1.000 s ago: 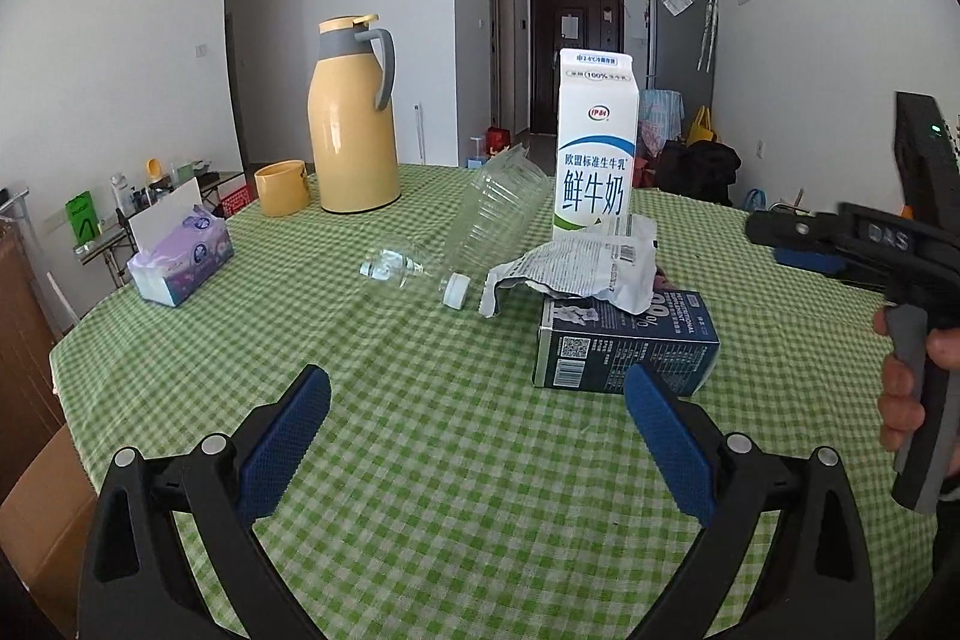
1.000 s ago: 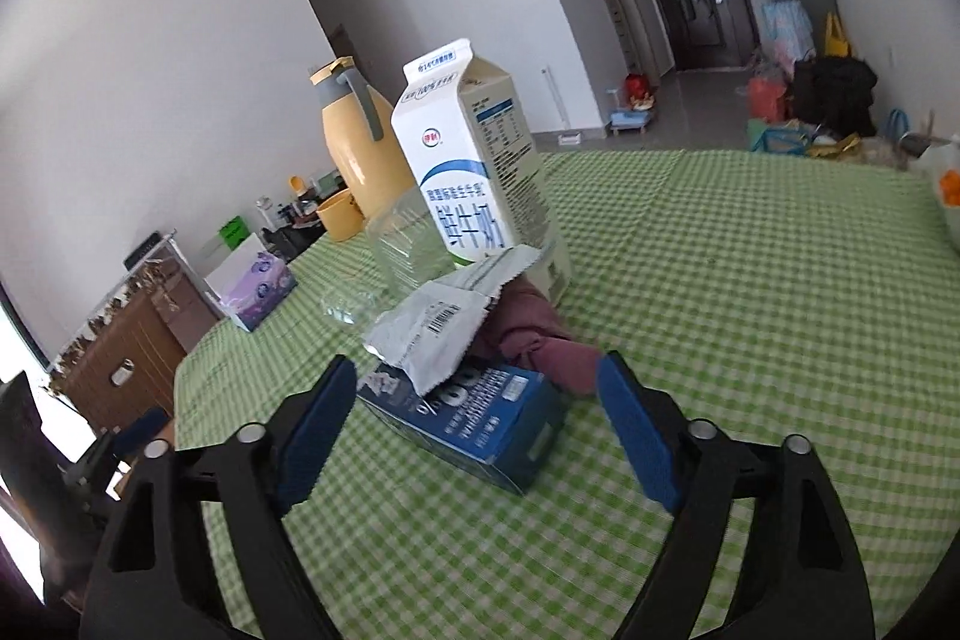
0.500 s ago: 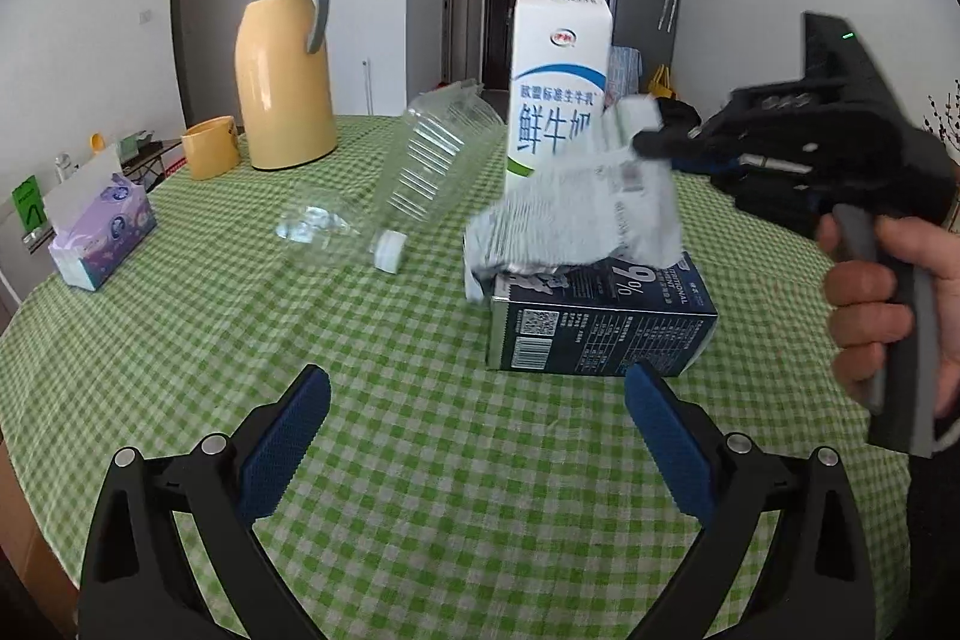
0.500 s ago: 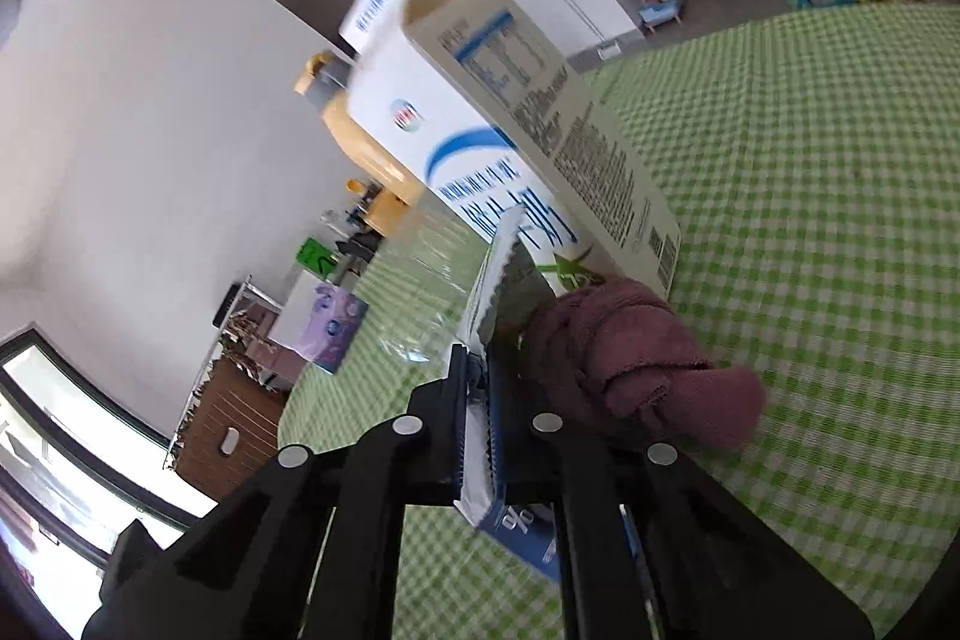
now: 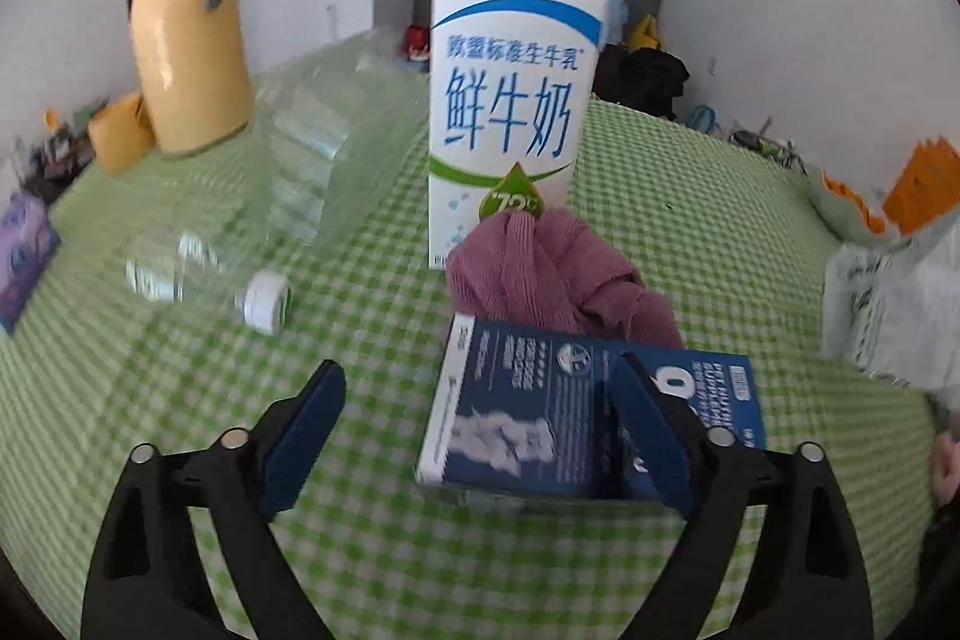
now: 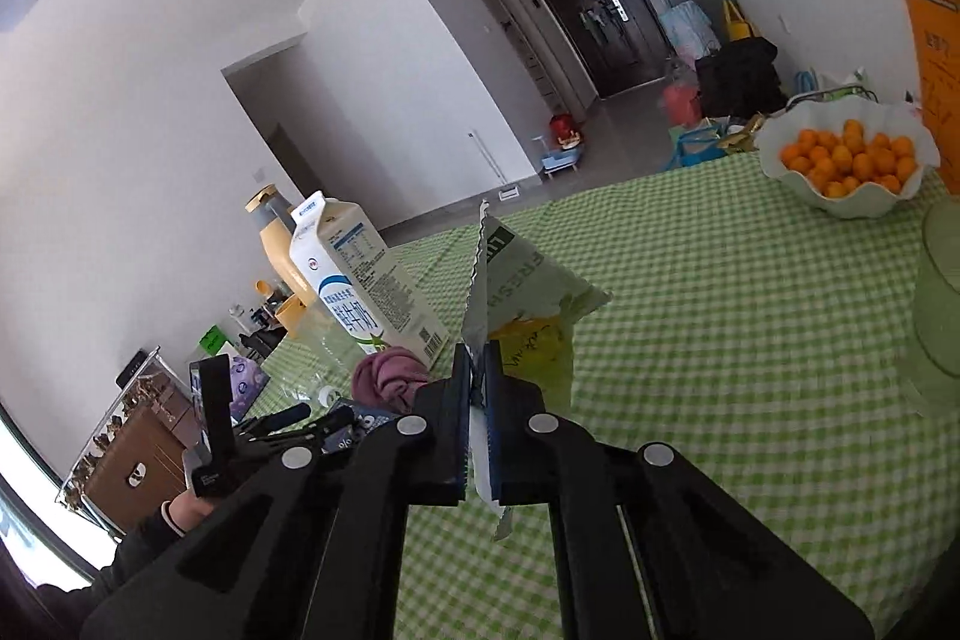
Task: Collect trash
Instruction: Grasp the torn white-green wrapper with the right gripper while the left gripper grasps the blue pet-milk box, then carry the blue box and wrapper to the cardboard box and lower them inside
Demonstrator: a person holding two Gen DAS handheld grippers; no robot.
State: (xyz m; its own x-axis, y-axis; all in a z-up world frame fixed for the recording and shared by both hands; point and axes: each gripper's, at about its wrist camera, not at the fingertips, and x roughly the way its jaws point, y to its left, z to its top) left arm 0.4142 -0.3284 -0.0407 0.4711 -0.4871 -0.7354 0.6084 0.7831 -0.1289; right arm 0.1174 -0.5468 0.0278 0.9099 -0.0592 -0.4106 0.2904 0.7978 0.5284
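Right gripper clamped tight on the crinkled snack wrapper, the pale green bag lifted clear above the green checked table. Off to the left stands the white milk carton, a mauve cloth bunched at its foot, with the yellow thermos behind. Far right, a white scalloped bowl piled with small oranges. Low at the left edge, the left gripper reaches in over a dark blue box.

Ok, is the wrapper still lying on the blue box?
No, the right gripper is shut on the wrapper and holds it up, away from the blue box.
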